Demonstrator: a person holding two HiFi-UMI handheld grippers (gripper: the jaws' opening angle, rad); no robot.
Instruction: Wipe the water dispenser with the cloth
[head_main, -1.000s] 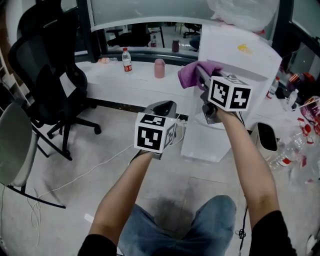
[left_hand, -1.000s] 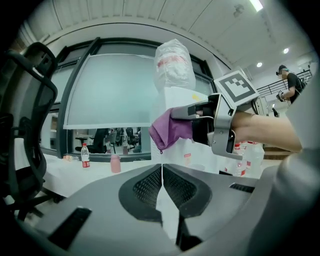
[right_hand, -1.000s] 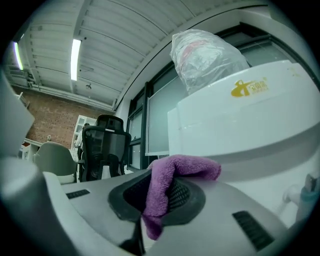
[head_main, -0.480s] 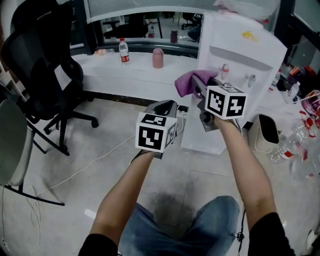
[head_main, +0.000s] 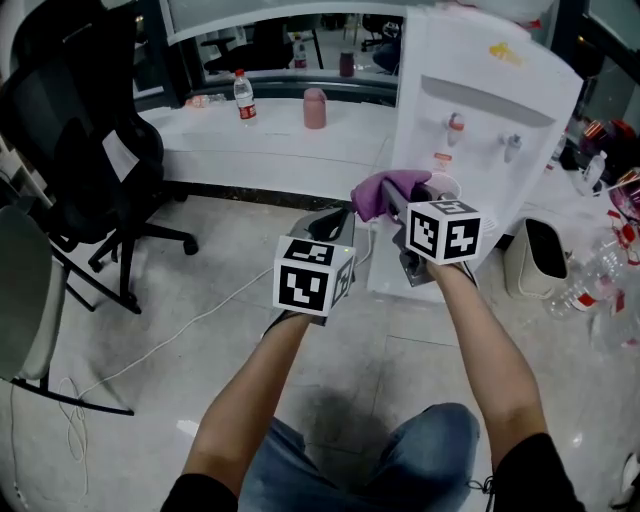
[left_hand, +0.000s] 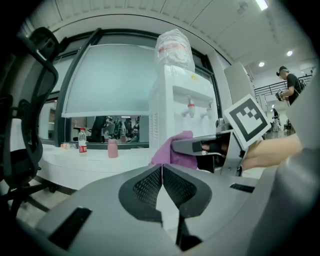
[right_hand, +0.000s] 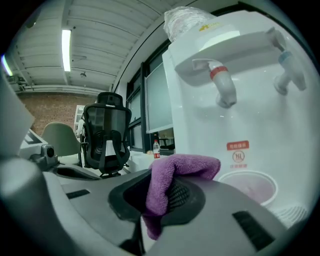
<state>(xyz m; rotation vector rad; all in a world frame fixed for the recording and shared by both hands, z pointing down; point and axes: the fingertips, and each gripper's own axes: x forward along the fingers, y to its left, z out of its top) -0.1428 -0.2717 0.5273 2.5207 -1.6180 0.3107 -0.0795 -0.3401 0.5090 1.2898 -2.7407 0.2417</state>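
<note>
The white water dispenser (head_main: 480, 120) stands ahead on the right, with a red tap (head_main: 455, 124) and a blue tap (head_main: 513, 144) on its front. My right gripper (head_main: 385, 198) is shut on a purple cloth (head_main: 385, 190) and holds it low at the dispenser's left front, below the red tap (right_hand: 222, 85) and beside the drip cup (right_hand: 248, 187). The cloth (right_hand: 172, 182) is bunched between the jaws. My left gripper (head_main: 330, 222) hangs just left of it, shut with nothing in it; its pads (left_hand: 150, 185) meet.
A black office chair (head_main: 85, 150) stands at the left. A white counter (head_main: 260, 140) behind carries a water bottle (head_main: 240, 97) and a pink cup (head_main: 314, 108). A white bin (head_main: 535, 262) and several bottles sit right of the dispenser. A white cable (head_main: 170, 345) trails over the floor.
My right gripper has slid down the dispenser's front with the cloth, from near the top to below the taps. The left gripper has barely moved.
</note>
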